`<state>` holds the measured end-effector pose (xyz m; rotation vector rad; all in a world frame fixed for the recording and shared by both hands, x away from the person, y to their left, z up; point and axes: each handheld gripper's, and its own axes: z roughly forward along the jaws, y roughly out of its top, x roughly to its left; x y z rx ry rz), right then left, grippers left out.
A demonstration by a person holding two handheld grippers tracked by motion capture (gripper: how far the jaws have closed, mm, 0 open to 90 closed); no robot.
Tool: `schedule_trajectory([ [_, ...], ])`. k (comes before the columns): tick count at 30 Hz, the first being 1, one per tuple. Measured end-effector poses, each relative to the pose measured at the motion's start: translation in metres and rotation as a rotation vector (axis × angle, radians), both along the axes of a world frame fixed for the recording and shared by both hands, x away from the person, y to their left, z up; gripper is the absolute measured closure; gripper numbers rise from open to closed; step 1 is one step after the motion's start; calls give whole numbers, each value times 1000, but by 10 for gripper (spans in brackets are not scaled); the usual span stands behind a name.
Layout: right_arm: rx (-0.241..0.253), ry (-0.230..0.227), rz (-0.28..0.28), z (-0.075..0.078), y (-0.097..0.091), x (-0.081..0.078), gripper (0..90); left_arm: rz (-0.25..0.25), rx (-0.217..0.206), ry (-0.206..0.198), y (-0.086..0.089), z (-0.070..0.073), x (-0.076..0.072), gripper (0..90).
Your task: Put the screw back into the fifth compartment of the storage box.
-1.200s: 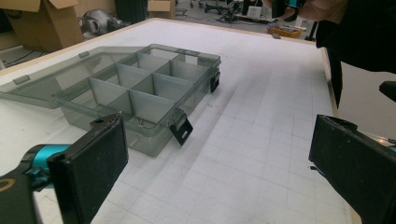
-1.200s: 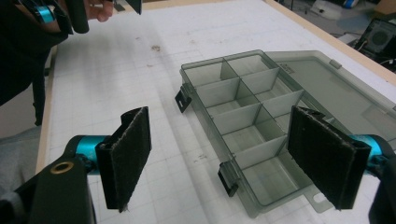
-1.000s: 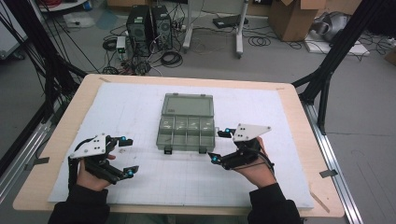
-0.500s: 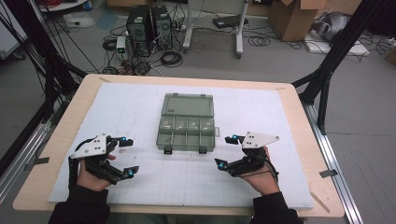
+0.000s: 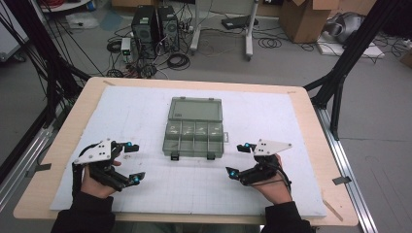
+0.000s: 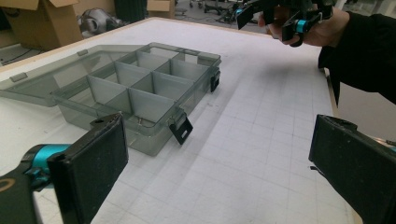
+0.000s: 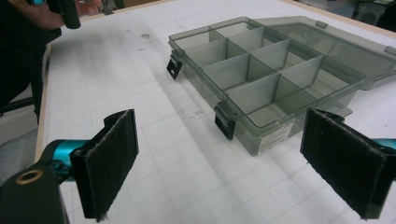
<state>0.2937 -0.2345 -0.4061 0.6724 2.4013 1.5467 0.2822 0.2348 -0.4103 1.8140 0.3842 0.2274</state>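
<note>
Both tools wide open beside open organizer box point(image 5: 194, 131), prob. empty.

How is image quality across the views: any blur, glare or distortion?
High view: soft and low in detail, evenly lit, no harsh glare on the organizer box. Left gripper view: box sharp, near pads slightly soft, wide-angle stretch at the edges. Right gripper view: crisp, faint shadow beside the box.

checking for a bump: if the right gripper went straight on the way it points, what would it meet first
Probably the near right corner of the open compartment box: in the right gripper view it lies just ahead of the right gripper, whose jaws stand wide with nothing between them. Only white mat lies before it. Depth is hard to judge.
</note>
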Motion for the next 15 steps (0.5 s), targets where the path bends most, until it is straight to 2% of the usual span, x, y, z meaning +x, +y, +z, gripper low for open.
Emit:
schedule_trajectory([
  [15,31,-28,-5,5,-3,-3,103,-2,-3,0,1,0,-1,50],
])
